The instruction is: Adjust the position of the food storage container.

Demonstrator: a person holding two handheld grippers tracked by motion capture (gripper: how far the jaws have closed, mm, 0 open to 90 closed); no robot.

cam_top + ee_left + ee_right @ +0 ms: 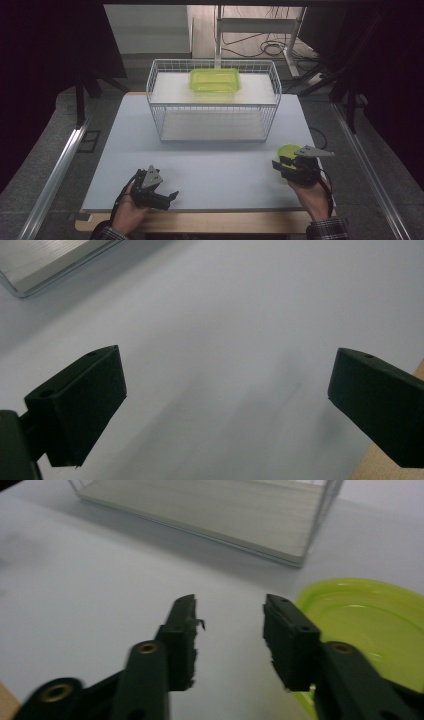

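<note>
Both tongs, left tongs (172,194) and right tongs (281,164), are black with blocky jaws, brass-coloured pivot screws, a grey three-cornered plate on top and a trailing black cable. Plaid cuffs (327,229) cover the wrists.

Pale table (210,165) — wire rack (214,107), green bowl (287,151)

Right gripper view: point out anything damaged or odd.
The left pad of the right tool looks frayed, with a small shred curling off its inner edge. The green bowl lies beside the tool, not between its pads.
</note>
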